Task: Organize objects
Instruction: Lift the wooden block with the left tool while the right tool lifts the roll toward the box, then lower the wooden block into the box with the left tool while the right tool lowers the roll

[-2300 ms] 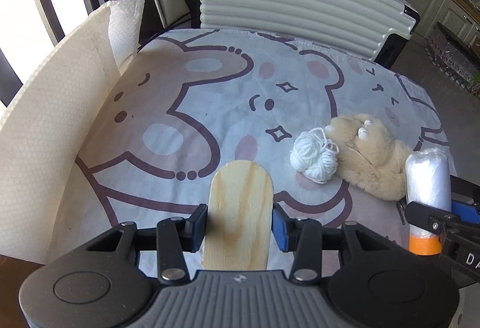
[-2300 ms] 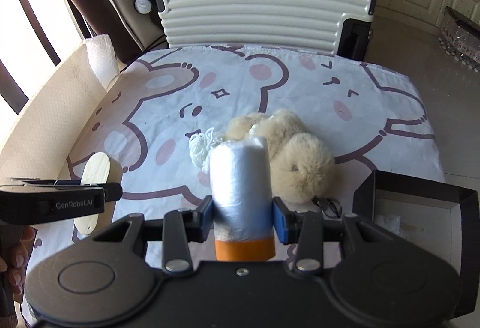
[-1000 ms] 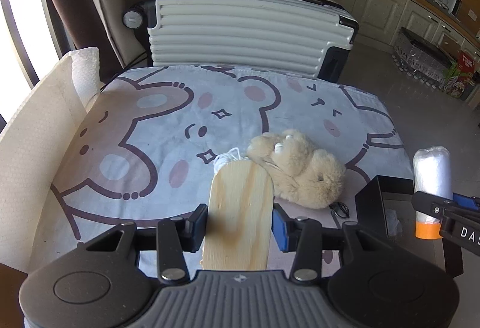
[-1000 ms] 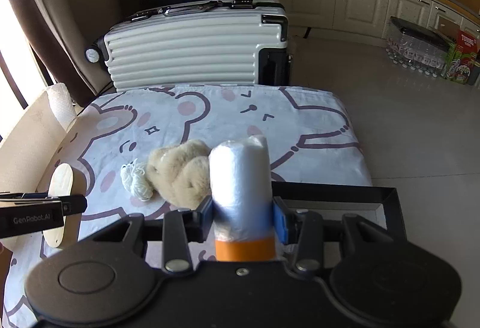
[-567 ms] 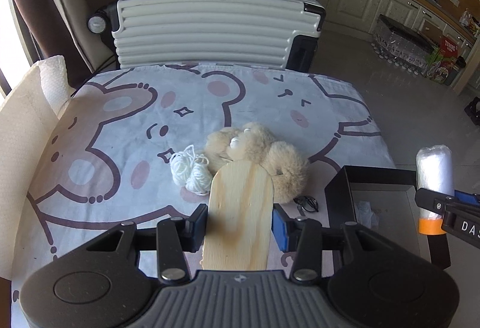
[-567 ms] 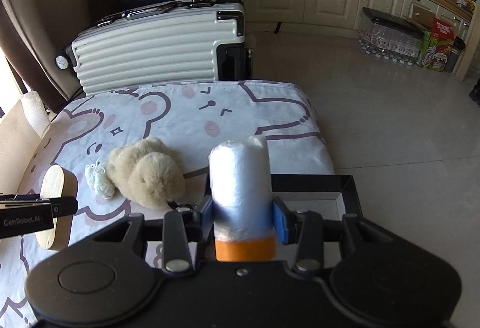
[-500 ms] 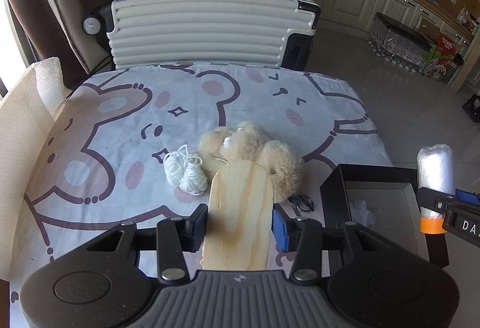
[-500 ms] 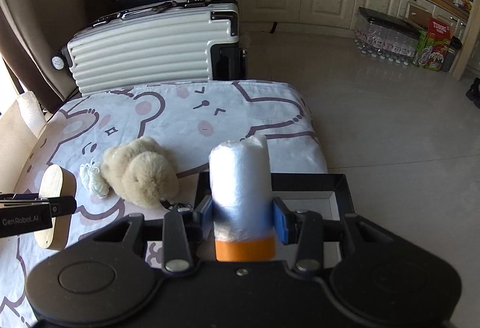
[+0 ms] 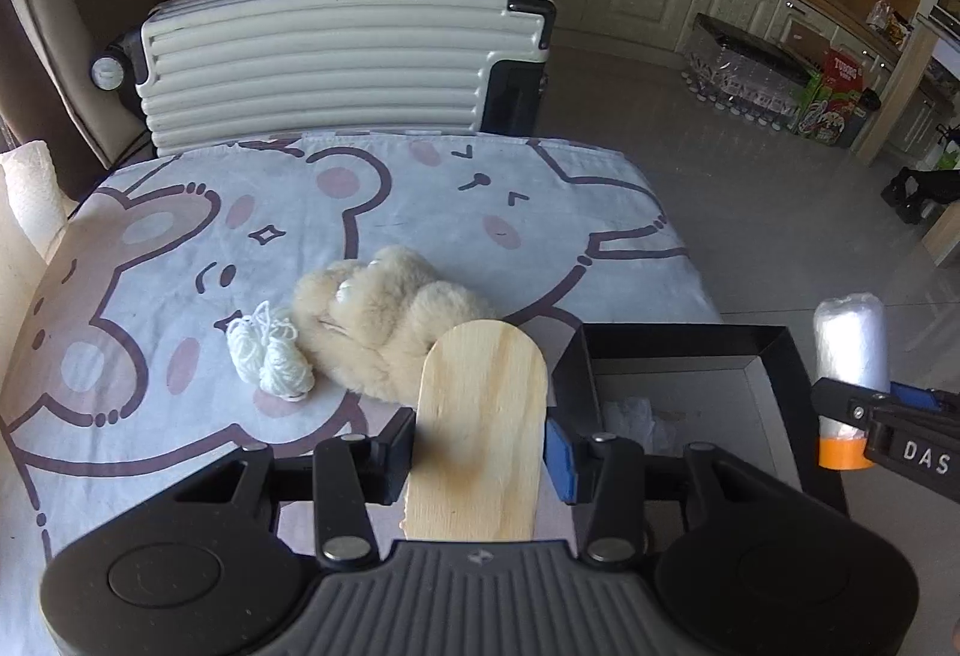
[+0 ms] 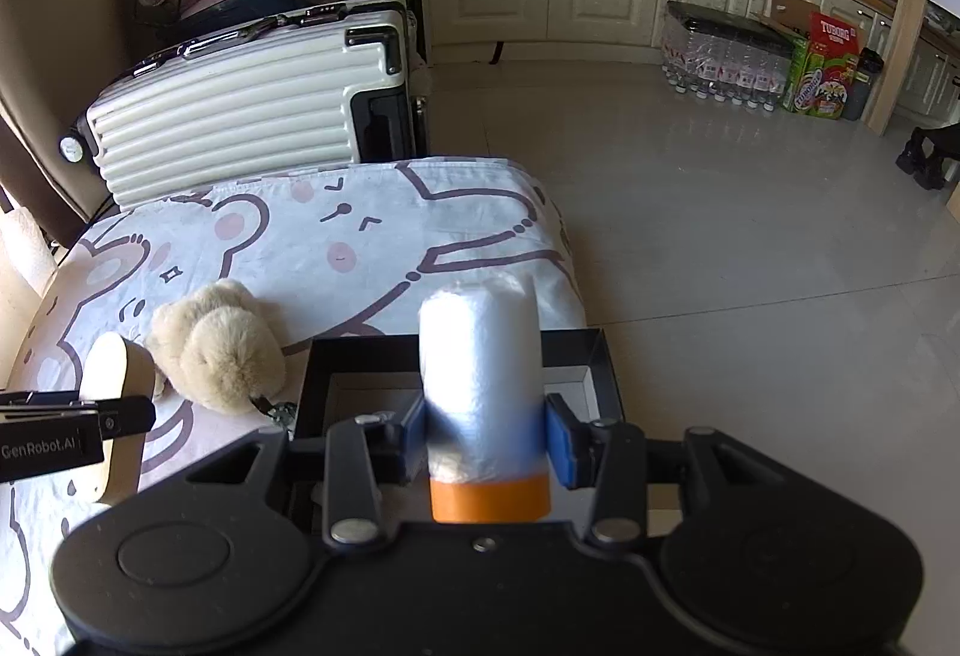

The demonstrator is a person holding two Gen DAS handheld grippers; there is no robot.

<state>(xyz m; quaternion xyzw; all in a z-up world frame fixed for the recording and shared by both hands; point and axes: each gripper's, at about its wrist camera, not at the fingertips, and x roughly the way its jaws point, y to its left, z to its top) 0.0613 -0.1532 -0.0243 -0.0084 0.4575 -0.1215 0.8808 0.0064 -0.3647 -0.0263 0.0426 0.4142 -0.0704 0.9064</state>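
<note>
Left tongs (image 9: 480,446): mine, clamped on a flat wooden paddle (image 9: 480,416) with a rounded tip.
Right tongs (image 10: 483,431): clamped on a roll of clear plastic bags (image 10: 480,380) with an orange end, above the black box (image 10: 606,356).
Black box: at the near right edge of the counter (image 9: 420,200), open.
Plush toy (image 9: 384,332): beige, on the bear-print cloth, just left of the box.
White yarn (image 9: 270,356): touching the plush's left side.
Suitcase (image 9: 336,68): beyond the counter's far edge.

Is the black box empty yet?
No. The black box already holds something white and crumpled on its floor; the rest looks bare.
</note>
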